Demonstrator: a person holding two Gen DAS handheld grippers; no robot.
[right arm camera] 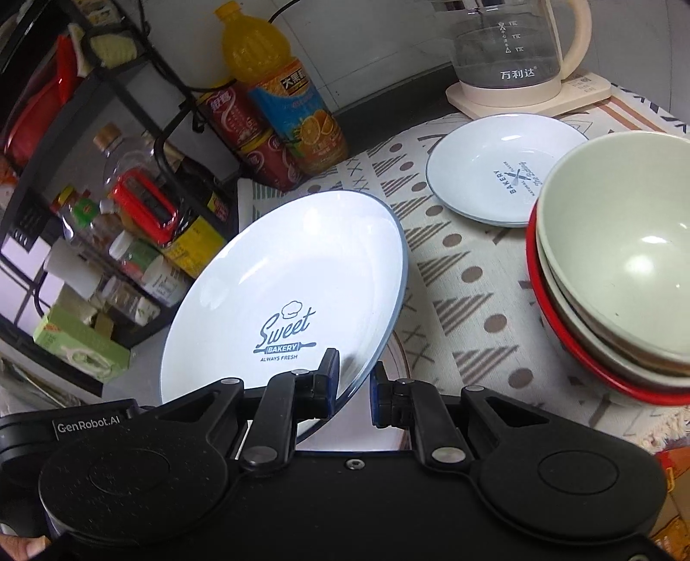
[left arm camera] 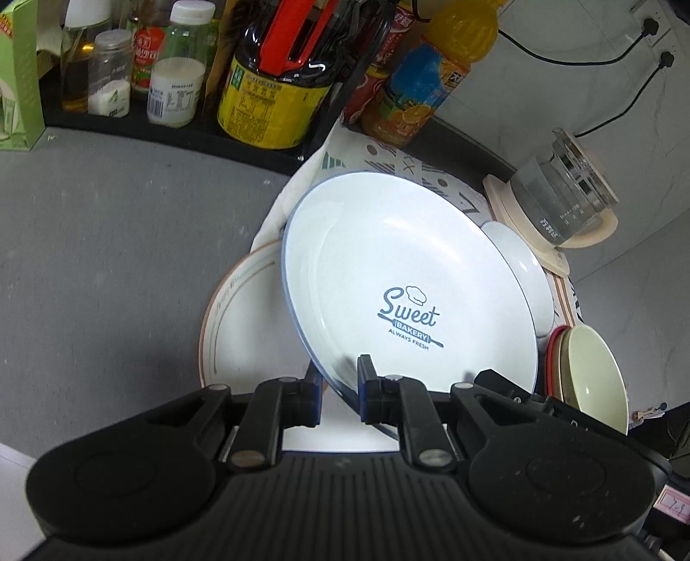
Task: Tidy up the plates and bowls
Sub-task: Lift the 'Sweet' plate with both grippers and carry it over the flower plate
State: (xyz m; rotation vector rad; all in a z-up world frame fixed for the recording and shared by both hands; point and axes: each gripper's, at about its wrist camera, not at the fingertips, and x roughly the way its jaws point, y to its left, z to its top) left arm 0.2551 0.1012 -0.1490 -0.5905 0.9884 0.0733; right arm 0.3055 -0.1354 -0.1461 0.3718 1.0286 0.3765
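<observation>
A home kitchen counter. A black rack [right arm camera: 108, 142] holds oil, sauce and seasoning bottles [left arm camera: 177, 77]. A glass electric kettle [right arm camera: 513, 47] sits on its base near wall sockets [left arm camera: 655, 39]. Plates [right arm camera: 504, 168] and stacked bowls [right arm camera: 616, 259] rest on a patterned cloth [right arm camera: 457, 293].

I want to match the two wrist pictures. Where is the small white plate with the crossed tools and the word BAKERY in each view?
Left wrist: the small plate peeks out at centre right, mostly hidden behind the big Sweet Bakery plate.
Right wrist: it lies in full view at upper right, on the patterned cloth.
Shared landmark: the glass kettle just beyond it.
</observation>
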